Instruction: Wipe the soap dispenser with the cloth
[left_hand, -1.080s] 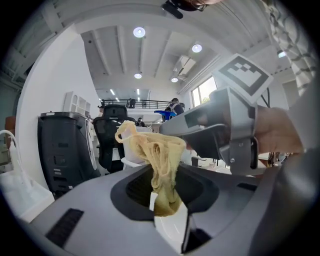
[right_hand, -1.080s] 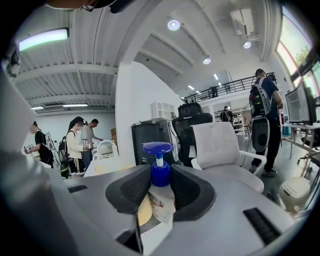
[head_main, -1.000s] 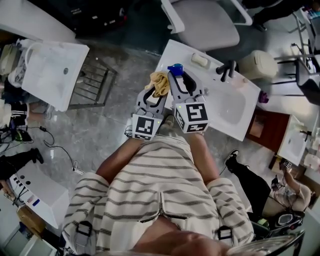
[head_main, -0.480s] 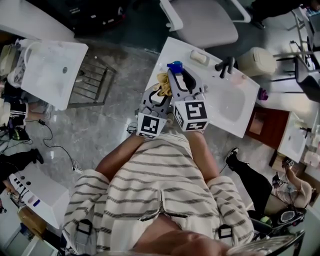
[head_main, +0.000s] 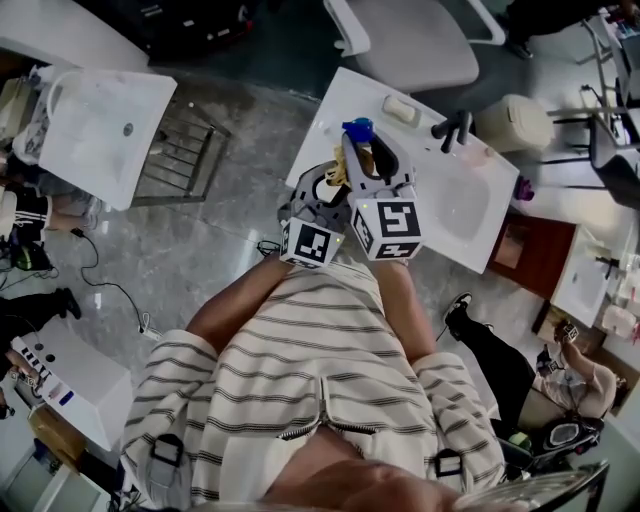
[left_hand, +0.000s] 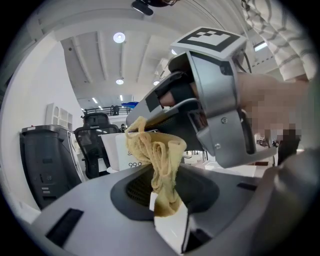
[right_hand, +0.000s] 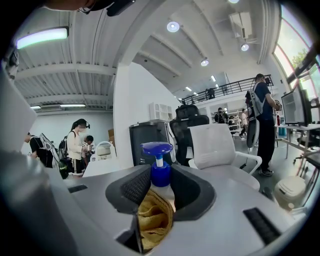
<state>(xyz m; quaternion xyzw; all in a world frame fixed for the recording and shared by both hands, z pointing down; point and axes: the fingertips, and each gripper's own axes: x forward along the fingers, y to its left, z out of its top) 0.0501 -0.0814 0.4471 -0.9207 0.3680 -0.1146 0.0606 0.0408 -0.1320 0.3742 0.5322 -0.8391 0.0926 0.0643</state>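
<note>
The right tongs stand partway open and clamp the dispenser. Its clear body fills the gap between the two dark pads, and its blue pump head rises at 12 o'clock above them. The left tongs are pressed almost together, pinching the yellow cloth by its lower end. The rest of the cloth bunches up toward 12 o'clock, and its top meets the right tongs, which cross the left gripper view from 3 o'clock.

In the right gripper view the cloth sits at 7 o'clock of the dispenser, touching the bottle's lower side inside the jaw gap.

In the head view both tongs are close together over the near-left part of the white tabletop, the left at 9 o'clock of the right. The cloth shows between them, just at 7 o'clock of the blue pump. Whether the dispenser rests on the tabletop or is lifted off it cannot be told.

A bar of soap lies at 2 o'clock of the dispenser. A black tap stands at 3 o'clock of it, beside the basin.
</note>
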